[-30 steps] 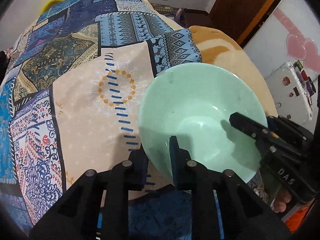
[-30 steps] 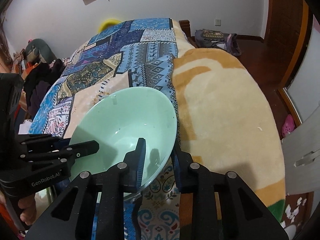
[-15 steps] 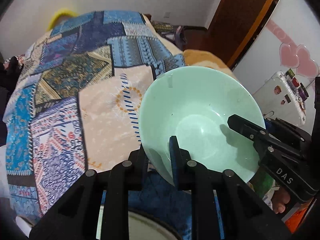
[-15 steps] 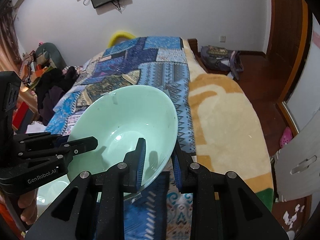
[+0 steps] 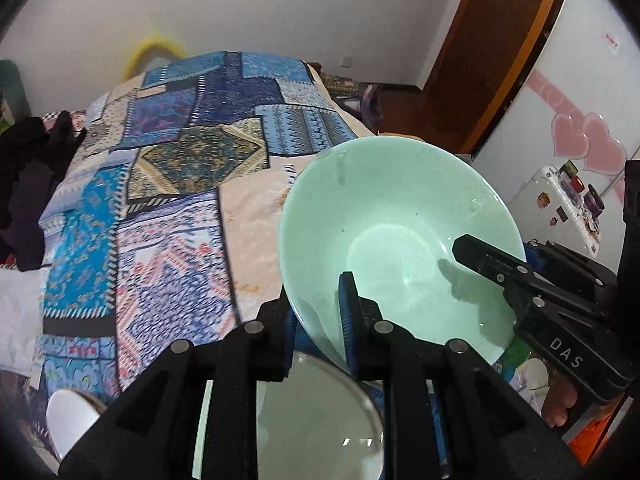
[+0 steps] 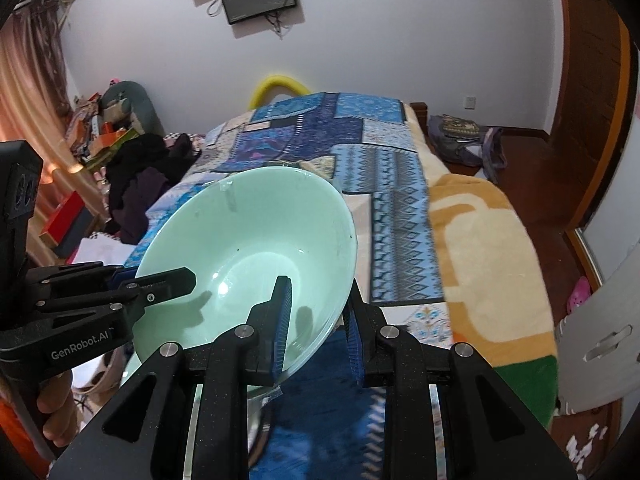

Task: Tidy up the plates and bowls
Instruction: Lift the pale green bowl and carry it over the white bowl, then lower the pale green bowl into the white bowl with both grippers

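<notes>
- A pale green bowl [image 5: 394, 236] is held in the air above the near end of the bed [image 5: 168, 200], tilted so that its hollow faces both cameras.
- The bowl holds nothing; only light glints and the shadows of the fingers lie on its inner wall.
- The left gripper [image 5: 316, 320] is clamped on the bowl's near left rim, one finger inside the hollow and the other outside under the wall.
- The right gripper [image 6: 318, 320] pinches the bowl's right rim in the same way, with its blue-padded inner finger [image 6: 282, 320] pressed on the inside surface.
- Below the lifted bowl, near the camera, a second round dish [image 5: 320, 420] lies low in the left wrist view; it is blurred, and I cannot tell whether it is a plate or a bowl, nor what it holds.
- A white rounded dish [image 5: 70, 416] shows at the near left, cut by the edge of the view.
- The bed carries a blue patchwork quilt [image 6: 360, 148] and, to the right, a tan blanket [image 6: 488, 252].
- Dark clothes [image 6: 140, 184] are heaped at the bed's left side.
</notes>
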Tool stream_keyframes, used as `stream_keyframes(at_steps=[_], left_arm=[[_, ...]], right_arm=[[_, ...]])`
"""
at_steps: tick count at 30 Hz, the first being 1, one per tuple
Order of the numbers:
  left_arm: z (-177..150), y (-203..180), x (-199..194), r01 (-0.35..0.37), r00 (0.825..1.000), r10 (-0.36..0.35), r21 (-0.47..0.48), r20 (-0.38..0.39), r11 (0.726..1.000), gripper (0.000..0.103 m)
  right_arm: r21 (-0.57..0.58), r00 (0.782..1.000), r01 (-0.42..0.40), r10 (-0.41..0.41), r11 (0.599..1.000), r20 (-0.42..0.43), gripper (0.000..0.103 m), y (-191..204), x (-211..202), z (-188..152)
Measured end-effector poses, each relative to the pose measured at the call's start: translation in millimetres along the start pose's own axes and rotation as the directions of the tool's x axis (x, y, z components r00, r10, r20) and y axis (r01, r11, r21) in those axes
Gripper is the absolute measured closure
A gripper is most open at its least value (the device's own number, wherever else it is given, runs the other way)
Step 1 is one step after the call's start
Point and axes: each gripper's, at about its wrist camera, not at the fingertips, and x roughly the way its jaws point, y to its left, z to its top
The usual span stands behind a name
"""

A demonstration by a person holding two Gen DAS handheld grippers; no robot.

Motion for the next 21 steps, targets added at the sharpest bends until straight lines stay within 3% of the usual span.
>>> stream_keyframes(at_steps=[21], left_arm=[[-80, 115, -97, -0.089, 0.992, 0.104, -0.188, 0.074, 0.978, 0.084]], right_arm=[[-0.126, 0.979, -0.198, 0.191, 0.972, -0.066, 0.08, 125, 17, -29]])
